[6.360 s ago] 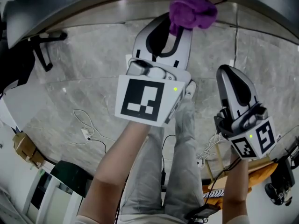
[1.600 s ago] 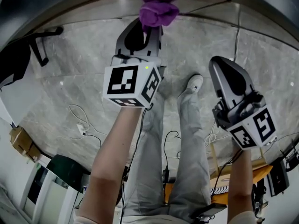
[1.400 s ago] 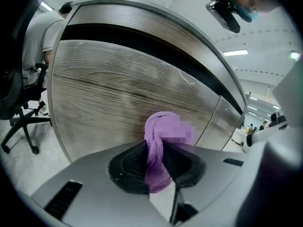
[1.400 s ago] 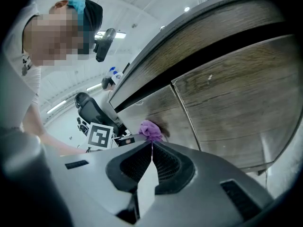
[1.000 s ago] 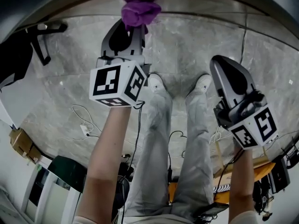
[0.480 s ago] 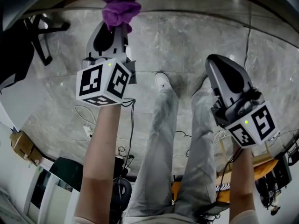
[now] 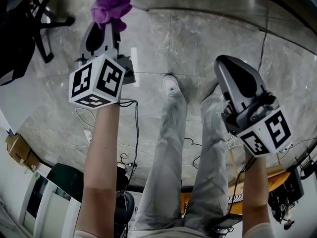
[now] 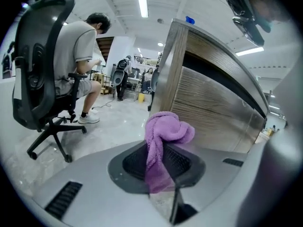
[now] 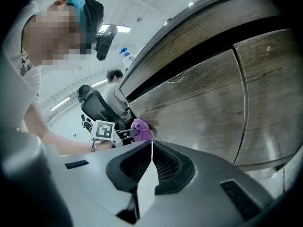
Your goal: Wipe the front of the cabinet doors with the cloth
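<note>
Beginning at the left, a bunched purple terry cloth (image 8: 165, 134) is seen clamped by one narrow fold between the shut jaws of the left gripper (image 8: 158, 162). Its fluffy lump is held at the left end of the brown wood-grain cabinet door (image 8: 213, 108), though contact cannot be confirmed. Since so little cloth is gripped, it could be dragged loose by friction, or run off the cabinet's corner, and the smooth, faintly glossy door could then be scraped by the hard grey plastic jaw tips. Further right, the right gripper (image 9: 151, 167) is held clear of the door, its ribbed dark pads closed together on nothing.
</note>
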### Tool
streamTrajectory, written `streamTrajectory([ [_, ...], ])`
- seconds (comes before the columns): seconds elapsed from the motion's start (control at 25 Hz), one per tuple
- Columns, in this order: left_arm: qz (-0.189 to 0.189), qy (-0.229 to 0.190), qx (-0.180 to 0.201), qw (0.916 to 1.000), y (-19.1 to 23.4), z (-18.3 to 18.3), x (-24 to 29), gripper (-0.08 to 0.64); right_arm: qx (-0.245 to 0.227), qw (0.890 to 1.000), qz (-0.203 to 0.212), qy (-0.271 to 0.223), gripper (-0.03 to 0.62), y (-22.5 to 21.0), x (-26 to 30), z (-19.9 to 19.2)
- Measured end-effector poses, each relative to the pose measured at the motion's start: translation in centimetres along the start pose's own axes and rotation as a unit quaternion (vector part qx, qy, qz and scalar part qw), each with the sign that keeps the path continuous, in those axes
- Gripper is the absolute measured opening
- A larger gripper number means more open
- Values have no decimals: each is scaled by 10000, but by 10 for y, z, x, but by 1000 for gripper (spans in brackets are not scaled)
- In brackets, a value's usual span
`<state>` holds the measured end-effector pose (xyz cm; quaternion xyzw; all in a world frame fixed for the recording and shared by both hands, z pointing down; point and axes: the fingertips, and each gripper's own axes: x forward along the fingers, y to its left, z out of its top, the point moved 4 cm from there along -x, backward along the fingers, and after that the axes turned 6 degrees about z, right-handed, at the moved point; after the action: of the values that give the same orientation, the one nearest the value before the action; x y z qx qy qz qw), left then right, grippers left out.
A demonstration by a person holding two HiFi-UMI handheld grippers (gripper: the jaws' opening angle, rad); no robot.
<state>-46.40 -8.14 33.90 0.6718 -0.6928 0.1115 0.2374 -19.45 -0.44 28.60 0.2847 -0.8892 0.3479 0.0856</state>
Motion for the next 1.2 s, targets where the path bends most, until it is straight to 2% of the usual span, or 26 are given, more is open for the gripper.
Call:
streamTrajectory([
  [0.24,424,-52,-146,9990,4,-6,-11,78,26,10000,56,25,29,-8,-19,-7],
  [0.52,367,56,-70,9993,-48,-29,-25,78,81,10000,36,-20,29,-31,-62,-10],
  [0.68,203,161,-49,9997,-95,-51,-27,78,106,9999,38,-11,29,-50,-90,-16],
  [0.84,-124,387,86,9991,-153,-78,-24,78,198,9998,-12,-19,29,-70,-120,-25],
  [1.08,-722,724,419,9939,-238,-116,-9,78,391,9992,-82,-96,29,-106,-158,-37],
  [1.2,-880,851,453,9914,-268,-129,2,78,469,9988,-92,-133,29,-120,-172,-41],
])
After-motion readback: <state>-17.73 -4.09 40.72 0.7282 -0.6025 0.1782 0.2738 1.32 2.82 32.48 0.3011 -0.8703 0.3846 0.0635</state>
